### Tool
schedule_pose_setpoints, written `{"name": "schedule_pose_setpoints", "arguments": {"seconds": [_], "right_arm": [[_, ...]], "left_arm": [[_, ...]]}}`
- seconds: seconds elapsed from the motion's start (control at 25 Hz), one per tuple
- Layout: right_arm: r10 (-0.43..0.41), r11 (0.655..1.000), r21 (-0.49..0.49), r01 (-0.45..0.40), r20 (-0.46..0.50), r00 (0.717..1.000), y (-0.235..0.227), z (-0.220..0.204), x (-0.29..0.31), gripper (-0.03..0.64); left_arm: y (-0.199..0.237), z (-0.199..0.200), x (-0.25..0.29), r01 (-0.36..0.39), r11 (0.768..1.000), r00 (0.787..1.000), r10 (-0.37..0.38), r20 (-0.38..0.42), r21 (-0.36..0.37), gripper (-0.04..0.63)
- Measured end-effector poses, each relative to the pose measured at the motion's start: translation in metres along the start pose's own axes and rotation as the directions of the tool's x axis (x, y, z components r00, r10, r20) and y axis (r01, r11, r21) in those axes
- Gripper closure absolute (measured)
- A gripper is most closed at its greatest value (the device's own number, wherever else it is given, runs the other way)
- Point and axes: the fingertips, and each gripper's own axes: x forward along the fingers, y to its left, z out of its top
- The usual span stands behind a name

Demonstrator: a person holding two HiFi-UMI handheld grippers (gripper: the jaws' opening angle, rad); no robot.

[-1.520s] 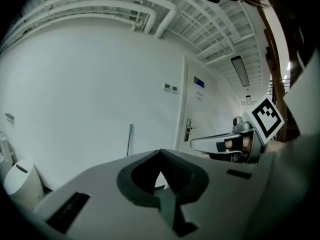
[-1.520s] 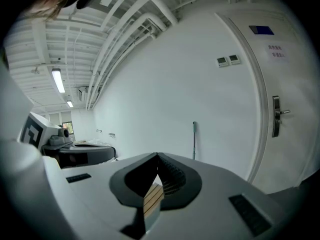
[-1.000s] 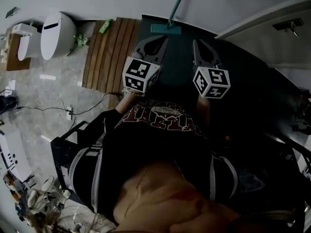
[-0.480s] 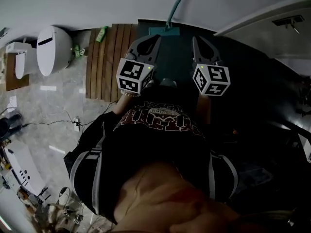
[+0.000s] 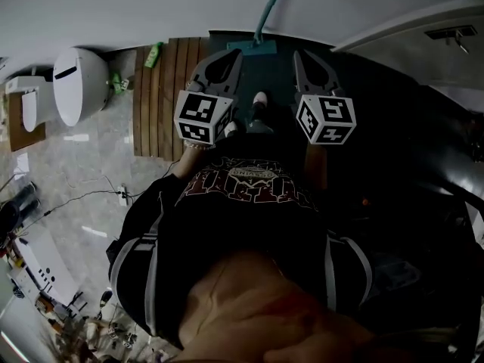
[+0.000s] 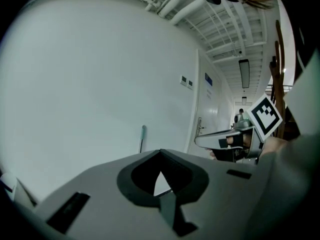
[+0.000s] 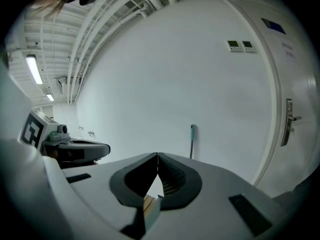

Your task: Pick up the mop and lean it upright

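A mop with a thin teal handle and a flat teal head (image 5: 255, 47) is seen leaning upright against the plain white wall (image 5: 136, 6). Its head is set on the dark floor at the wall's foot. The grey left gripper (image 5: 233, 54) and the grey right gripper (image 5: 301, 54) are held side by side, pointed toward the wall, near the mop but apart from it. In each gripper view the fingers are pressed together tip to tip, with nothing caught between them, and the mop handle is shown standing ahead. A brown slatted wooden mat (image 5: 162, 89) lies to the left of the left gripper. What appears to be a pale shoe (image 5: 259, 98) is glimpsed between the grippers. A white door with a metal lever handle (image 7: 289, 119) stands right of the mop.
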Motion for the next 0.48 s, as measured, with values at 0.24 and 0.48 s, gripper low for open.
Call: {"name": "schedule_pose_setpoints", "arguments": {"seconds": [0.24,0.48], "right_arm": [[0.016,1.0,0.005,-0.016,0.003,1.0,-0.04,0.014,0.03,0.598],[0.016,1.0,0.012,-0.016,0.029,0.999,-0.088,0.031,0.053,0.598]], "left_arm": [[0.004,0.016,0.049,-0.009,1.0,1.0,0.009,-0.001,0.001,0.551],[0.002,0.03,0.091,-0.047,0.999,0.999,0.047,0.0,0.002,0.551]]}}
